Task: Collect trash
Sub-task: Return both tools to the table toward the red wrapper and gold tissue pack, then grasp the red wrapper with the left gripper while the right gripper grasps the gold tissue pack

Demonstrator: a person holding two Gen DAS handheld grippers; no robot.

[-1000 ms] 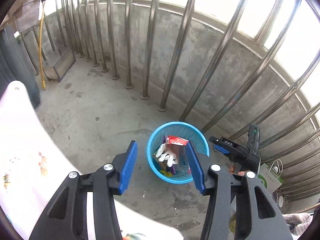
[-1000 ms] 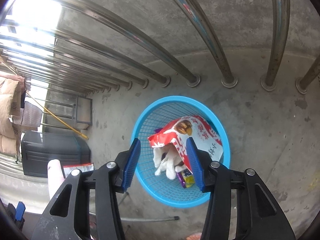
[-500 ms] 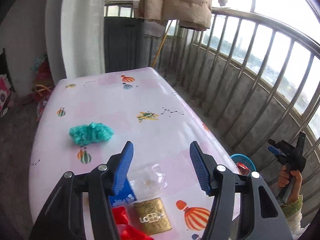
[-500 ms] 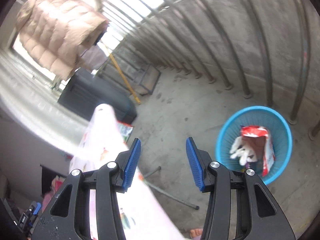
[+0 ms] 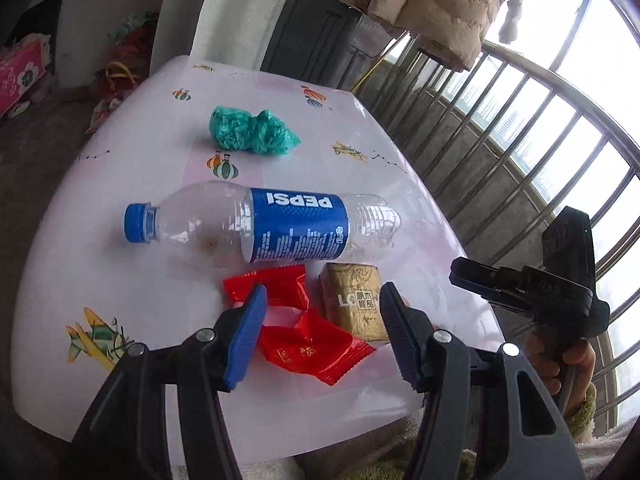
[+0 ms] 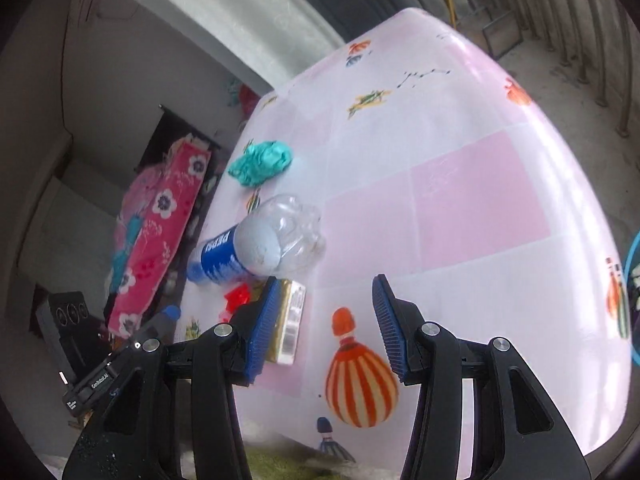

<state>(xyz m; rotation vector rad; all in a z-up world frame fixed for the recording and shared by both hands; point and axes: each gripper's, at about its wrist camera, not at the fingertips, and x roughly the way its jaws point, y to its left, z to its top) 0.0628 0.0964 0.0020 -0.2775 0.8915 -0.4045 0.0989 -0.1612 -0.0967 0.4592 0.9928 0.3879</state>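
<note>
The left gripper (image 5: 322, 336) hung over the near edge of the table (image 5: 120, 280), its jaws spread with nothing pinched. Directly under them lay two red wrappers (image 5: 304, 340), one partly over the other. At about one o'clock from the wrappers, just beside them, a gold packet (image 5: 354, 304) lay flat. Beyond both, at twelve o'clock, an empty Pepsi bottle (image 5: 264, 224) lay on its side, its blue cap pointing to nine o'clock. Farther still, near eleven o'clock, sat a crumpled teal bag (image 5: 252, 130). At three o'clock a hand (image 5: 560, 364) held the right gripper (image 6: 324, 320) off the table's edge; its jaws were likewise spread and empty, over a balloon print. In the right wrist view, the rim of a blue basket (image 6: 632, 280) showed at three o'clock, past the table.
</note>
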